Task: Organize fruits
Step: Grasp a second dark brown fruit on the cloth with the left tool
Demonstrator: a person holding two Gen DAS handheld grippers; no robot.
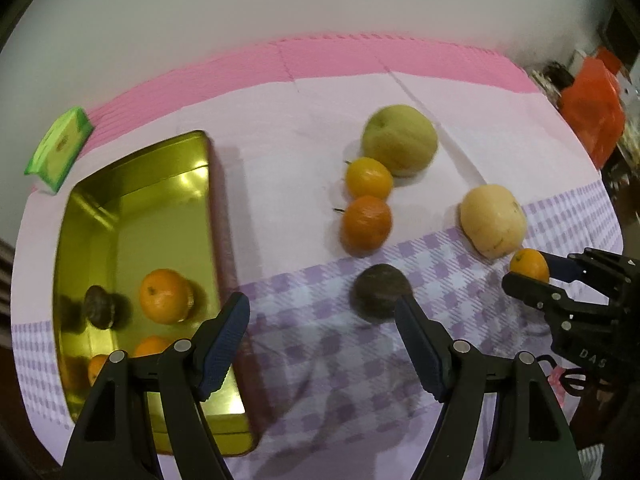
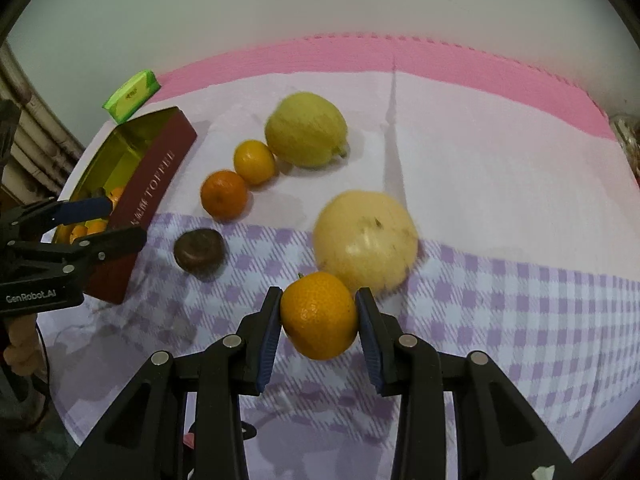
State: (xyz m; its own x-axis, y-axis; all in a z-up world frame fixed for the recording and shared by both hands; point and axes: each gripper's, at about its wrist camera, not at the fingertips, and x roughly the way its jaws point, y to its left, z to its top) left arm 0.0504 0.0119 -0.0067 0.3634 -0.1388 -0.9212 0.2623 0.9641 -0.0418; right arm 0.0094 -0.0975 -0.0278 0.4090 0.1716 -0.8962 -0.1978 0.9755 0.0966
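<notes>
Fruit sits between my right gripper's (image 2: 318, 314) pads: a small orange (image 2: 319, 315) pinched from both sides, just in front of the pale yellow pear (image 2: 366, 246) at one o'clock. My left gripper (image 1: 322, 330) hangs with jaws spread and empty, the gold tin (image 1: 100, 216) at ten o'clock holding oranges and a dark fruit. Another dark brown fruit (image 1: 378, 290) lies on the checked cloth (image 1: 304, 320) just beyond its right finger.
</notes>
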